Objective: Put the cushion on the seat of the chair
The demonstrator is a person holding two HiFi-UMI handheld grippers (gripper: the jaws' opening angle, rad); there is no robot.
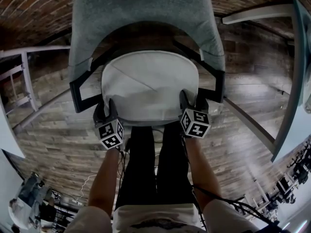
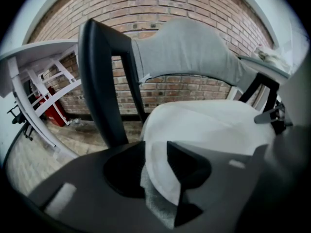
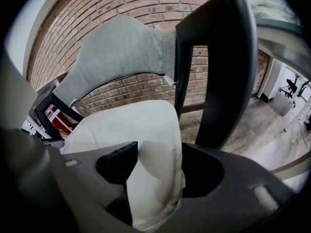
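A white cushion (image 1: 148, 86) lies flat on the seat of the chair, under its grey padded backrest (image 1: 141, 13) and between the black arm frames (image 1: 80, 89). My left gripper (image 1: 106, 108) is at the cushion's front left corner. In the left gripper view the cushion (image 2: 209, 125) has its edge between the jaws of that gripper (image 2: 155, 164), which stand apart without pinching it. My right gripper (image 1: 193, 100) is at the front right corner. In the right gripper view its jaws (image 3: 158, 171) are spread around the cushion (image 3: 126, 125) corner, loose.
The person's legs (image 1: 155, 164) stand right against the chair's front. A white table frame (image 1: 24, 76) stands at the left and another white table (image 1: 291, 81) at the right. Brick wall (image 2: 160, 4) lies behind the chair, with wooden floor all round.
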